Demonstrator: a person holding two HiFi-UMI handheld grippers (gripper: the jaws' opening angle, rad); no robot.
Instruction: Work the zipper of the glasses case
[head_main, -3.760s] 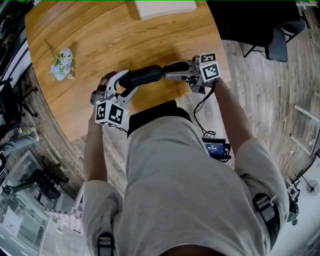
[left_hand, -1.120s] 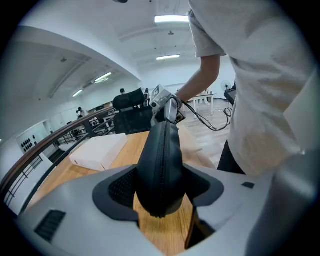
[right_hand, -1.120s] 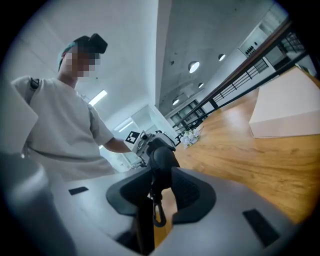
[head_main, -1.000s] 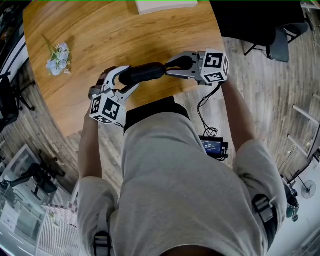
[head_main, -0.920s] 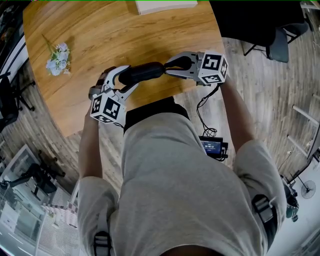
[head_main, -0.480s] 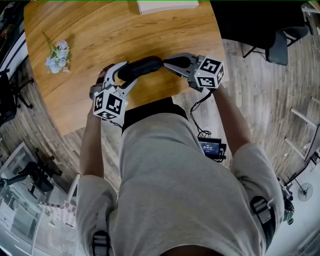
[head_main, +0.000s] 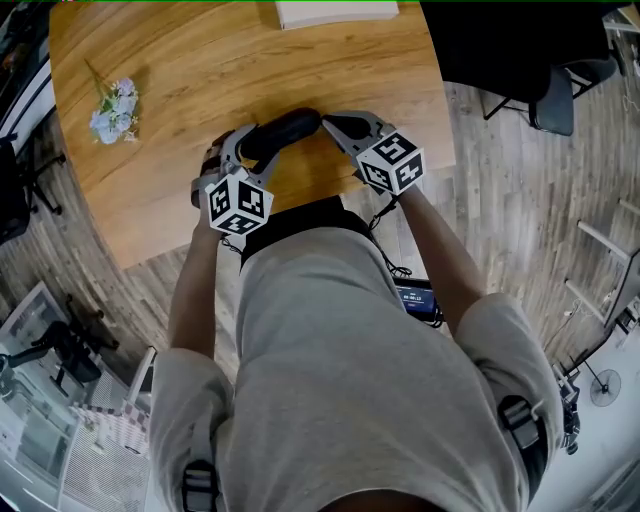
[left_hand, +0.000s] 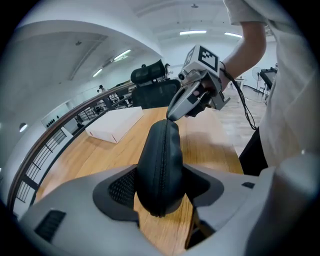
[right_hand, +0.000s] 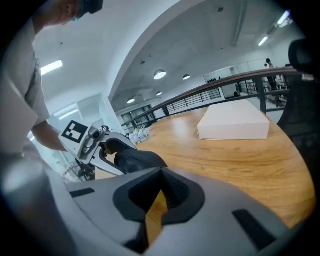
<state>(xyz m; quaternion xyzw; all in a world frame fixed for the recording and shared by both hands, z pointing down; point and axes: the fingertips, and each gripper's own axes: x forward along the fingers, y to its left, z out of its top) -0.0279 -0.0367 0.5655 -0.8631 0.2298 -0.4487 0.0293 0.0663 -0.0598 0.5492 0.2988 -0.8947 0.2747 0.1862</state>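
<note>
Far left on the table (head_main: 180, 60): small flower bunch (head_main: 108, 108), well clear of the work. White box (head_main: 335, 12) at the far edge, blank on the faces that show.

Left gripper (head_main: 255, 150): jaws wide, pads clamped on both sides of the near-left end of the black case (head_main: 285, 132). Case lies near the table's near edge, long axis running left to right, zipper (left_hand: 161, 160) turned up toward the left gripper's camera.

Right gripper (head_main: 325, 120): jaws have just been closing and the tips now meet, right at the case's right end where the zipper track stops. Probably pinching the pull, but the pull is too small to make out, so can't confirm anything is between the tips.

Risks:
- Right pinch may have missed the pull or only caught its edge, so it slips off on the first tug.
- Left holds one end only, so a pull along the zip could twist the case or drag it out of the pads.
- Pulling off the track line could jam the slider.
- Case is close to the near edge, so a lost grip may drop it off the table.

Writing: none readable. Only square black-and-white markers on both gripper cubes; no brand visible on the case.
</note>
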